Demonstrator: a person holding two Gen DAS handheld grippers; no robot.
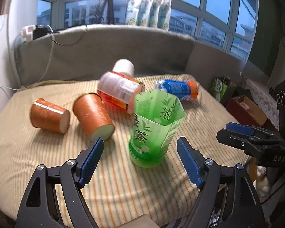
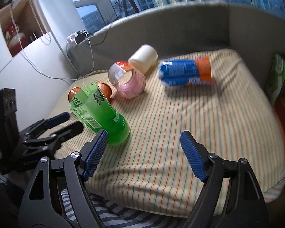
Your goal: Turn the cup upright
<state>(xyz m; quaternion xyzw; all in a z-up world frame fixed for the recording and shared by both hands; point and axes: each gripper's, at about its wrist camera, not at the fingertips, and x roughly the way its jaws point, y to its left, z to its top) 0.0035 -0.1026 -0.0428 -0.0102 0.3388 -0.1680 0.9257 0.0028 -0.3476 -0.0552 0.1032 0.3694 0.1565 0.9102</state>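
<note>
A green cut-bottle cup (image 1: 153,127) stands upright on the striped cloth, open end up, just beyond my open left gripper (image 1: 140,142); the fingers do not touch it. In the right wrist view the green cup (image 2: 102,114) leans left beside the left finger of my open, empty right gripper (image 2: 144,140). Two orange paper cups (image 1: 49,115) (image 1: 93,117) lie on their sides at the left. An orange-labelled cup (image 1: 119,91), a white cup (image 1: 123,67) and a blue-orange cup (image 1: 178,89) lie on their sides behind.
The striped cloth (image 1: 142,186) covers a round cushion against a grey sofa back (image 1: 104,49). The right gripper shows in the left wrist view (image 1: 252,138) at the cushion's right edge. Boxes and bags (image 1: 243,108) stand on the right. A cable and charger (image 1: 32,32) hang at the left.
</note>
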